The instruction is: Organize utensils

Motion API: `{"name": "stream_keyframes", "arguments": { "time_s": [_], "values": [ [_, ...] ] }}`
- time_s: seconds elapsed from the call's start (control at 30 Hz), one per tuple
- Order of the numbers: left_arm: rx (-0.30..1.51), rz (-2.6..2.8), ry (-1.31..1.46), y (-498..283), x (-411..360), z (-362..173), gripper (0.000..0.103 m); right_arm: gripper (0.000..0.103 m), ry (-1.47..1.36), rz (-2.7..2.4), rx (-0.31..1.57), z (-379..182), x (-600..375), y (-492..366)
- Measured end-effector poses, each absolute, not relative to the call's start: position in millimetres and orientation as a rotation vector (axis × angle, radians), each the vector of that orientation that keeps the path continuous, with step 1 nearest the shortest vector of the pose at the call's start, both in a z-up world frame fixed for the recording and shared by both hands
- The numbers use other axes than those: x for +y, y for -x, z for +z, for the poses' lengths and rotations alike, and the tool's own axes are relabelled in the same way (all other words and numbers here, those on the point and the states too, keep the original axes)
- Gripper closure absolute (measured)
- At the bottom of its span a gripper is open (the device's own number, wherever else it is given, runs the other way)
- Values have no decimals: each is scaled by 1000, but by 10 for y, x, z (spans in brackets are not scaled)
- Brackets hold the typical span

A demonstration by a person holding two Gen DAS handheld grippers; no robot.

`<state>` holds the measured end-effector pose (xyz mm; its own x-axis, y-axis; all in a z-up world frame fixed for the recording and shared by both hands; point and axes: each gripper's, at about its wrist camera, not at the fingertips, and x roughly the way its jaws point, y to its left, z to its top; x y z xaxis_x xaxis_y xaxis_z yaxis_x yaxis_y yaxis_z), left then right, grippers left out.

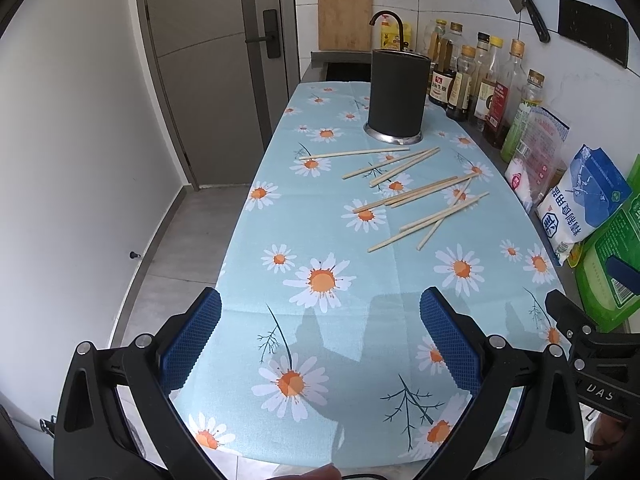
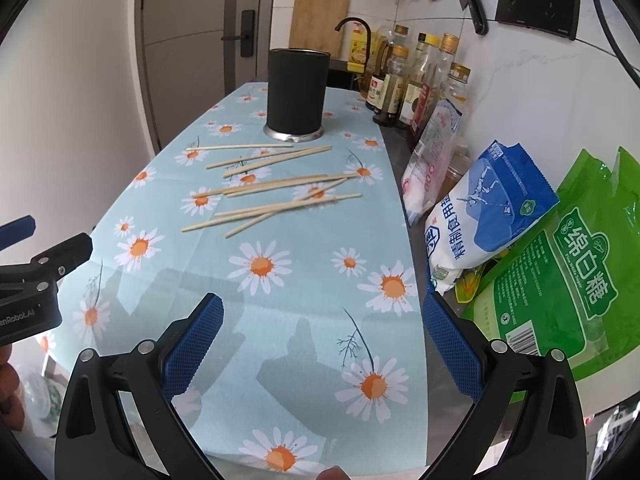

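Several wooden chopsticks [image 1: 412,188] lie scattered on the daisy-print tablecloth [image 1: 320,264], also in the right wrist view [image 2: 276,192]. A dark cylindrical utensil holder [image 1: 398,96] stands upright just behind them, also seen in the right wrist view [image 2: 298,94]. My left gripper [image 1: 320,332] is open and empty, hovering over the near end of the table, well short of the chopsticks. My right gripper [image 2: 322,336] is open and empty, over the near right part of the cloth. The right gripper's side shows at the left wrist view's right edge [image 1: 592,344].
Sauce and oil bottles [image 1: 480,76] line the wall on the right. Bags of salt [image 2: 488,208] and sugar [image 2: 568,272] stand along the right edge. A sink with a faucet [image 1: 388,24] and a cutting board [image 1: 344,16] are behind the holder. The table's left edge drops to the floor.
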<state>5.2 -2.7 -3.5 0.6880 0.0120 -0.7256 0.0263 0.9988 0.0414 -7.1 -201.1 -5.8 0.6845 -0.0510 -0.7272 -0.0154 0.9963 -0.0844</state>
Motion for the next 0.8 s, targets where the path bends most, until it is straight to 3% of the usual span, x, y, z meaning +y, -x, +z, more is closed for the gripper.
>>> {"name": "stream_keyframes", "arguments": {
  "time_s": [0.8],
  "values": [
    [846, -3, -66, -103, -109, -90, 6, 8, 78, -44, 840, -108, -2097, 19]
  ]
}}
